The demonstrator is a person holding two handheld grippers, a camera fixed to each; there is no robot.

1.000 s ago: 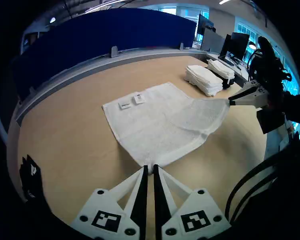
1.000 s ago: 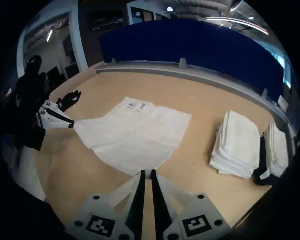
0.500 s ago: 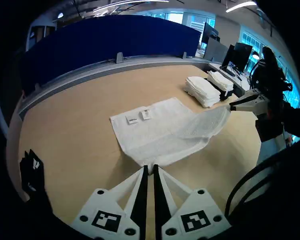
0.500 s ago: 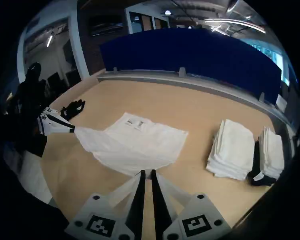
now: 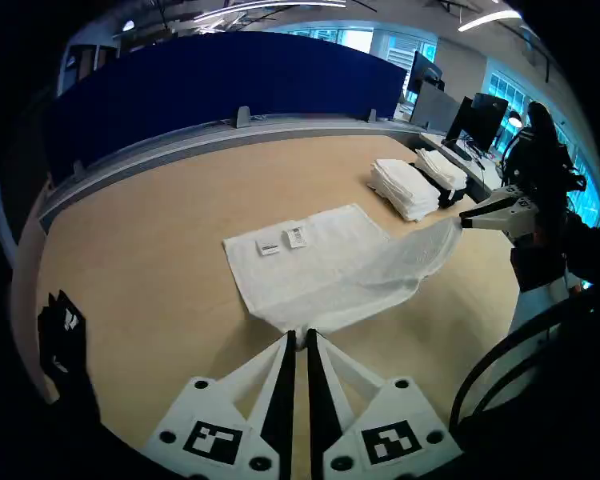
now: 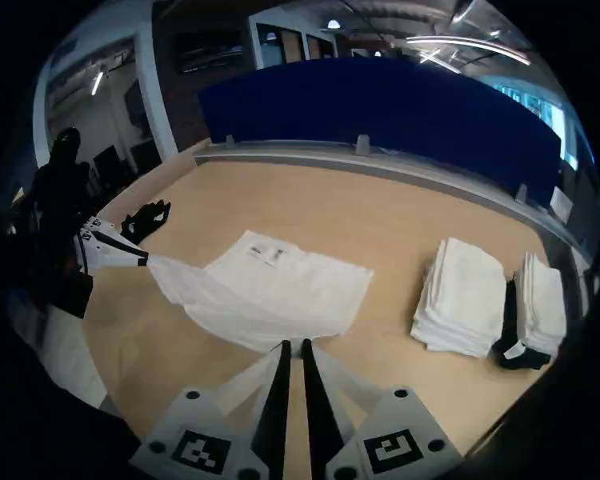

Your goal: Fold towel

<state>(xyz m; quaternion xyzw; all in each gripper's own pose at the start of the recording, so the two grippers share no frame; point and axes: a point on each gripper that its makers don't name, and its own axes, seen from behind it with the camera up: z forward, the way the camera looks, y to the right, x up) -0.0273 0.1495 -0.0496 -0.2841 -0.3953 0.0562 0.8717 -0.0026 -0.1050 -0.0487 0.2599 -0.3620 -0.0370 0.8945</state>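
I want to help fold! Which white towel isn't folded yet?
The big white cloth towel spread open on the tan wooden table; the others sit folded in two stacks.

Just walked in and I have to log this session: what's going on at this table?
A person with a gripper in each hand is folding a white towel on a wooden table. The left gripper and right gripper are each shut on a near corner, holding that edge raised while the far part lies flat. Stacks of folded towels sit off to the side.
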